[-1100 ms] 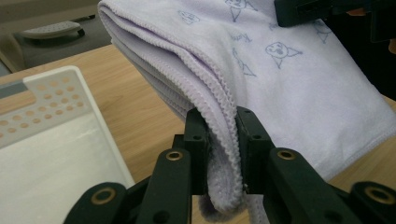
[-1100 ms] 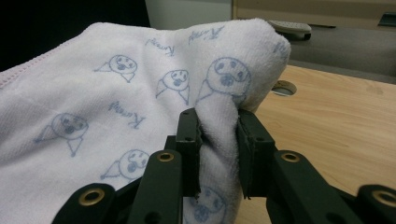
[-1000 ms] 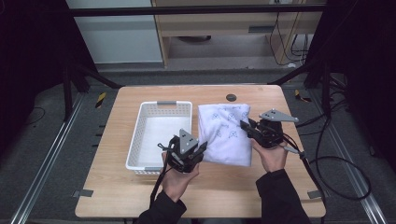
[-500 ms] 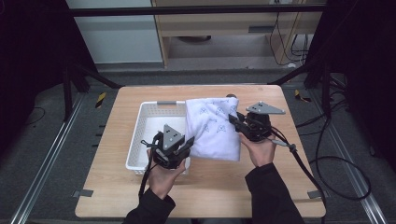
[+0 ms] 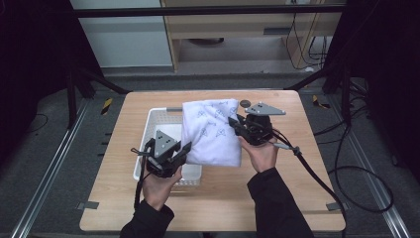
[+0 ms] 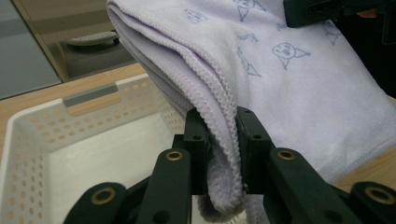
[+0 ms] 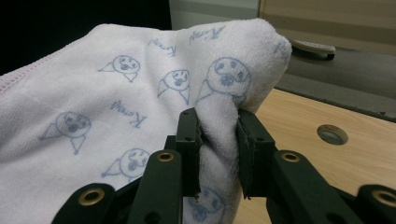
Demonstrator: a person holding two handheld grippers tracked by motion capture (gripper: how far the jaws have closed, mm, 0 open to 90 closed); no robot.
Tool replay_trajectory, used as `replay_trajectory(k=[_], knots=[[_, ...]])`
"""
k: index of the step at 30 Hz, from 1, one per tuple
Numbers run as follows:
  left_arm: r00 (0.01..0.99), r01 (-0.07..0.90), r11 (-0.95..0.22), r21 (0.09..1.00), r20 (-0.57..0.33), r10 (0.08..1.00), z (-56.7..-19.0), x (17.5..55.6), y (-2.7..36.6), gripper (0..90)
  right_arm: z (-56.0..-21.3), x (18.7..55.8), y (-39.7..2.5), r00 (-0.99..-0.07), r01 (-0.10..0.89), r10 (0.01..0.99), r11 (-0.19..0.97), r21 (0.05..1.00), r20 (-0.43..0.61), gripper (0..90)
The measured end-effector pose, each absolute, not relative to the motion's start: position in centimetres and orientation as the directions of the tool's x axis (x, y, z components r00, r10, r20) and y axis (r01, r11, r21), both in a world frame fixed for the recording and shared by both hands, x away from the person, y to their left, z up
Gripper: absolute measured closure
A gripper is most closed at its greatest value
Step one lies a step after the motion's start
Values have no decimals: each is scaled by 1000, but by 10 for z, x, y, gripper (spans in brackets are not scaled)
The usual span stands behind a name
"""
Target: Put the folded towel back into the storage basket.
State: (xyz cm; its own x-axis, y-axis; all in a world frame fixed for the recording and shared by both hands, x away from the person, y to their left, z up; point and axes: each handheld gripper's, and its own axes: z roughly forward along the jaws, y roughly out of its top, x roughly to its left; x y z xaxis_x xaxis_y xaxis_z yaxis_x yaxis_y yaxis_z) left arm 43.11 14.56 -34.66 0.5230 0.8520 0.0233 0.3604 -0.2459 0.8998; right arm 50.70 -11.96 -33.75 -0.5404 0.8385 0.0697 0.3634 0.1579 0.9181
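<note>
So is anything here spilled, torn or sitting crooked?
Nothing stands out. The folded towel is held up between the left tongs and the right tongs, each shut on an edge, and it hangs partly over the white basket. No tear or spill shows. The basket sits squarely on the table.

The left gripper [image 6: 219, 144] has its two black jaws closed on the stitched edge of a folded pale lilac towel [image 6: 289, 79], printed with small blue animal faces. The cloth rises from the jaws and spreads up and to the right. Behind and left sits a white perforated basket [image 6: 42, 135] on the wooden table [image 6: 46, 95]. A dark piece of the other gripper [image 6: 327, 9] touches the towel's top right.
</note>
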Motion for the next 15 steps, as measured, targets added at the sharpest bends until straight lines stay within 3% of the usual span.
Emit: replay_trajectory(k=[15], knots=[[468, 374, -214, 903, 15, 884, -347, 429, 184, 756, -337, 516, -77, -579, 351, 813, 177, 920, 65, 729]])
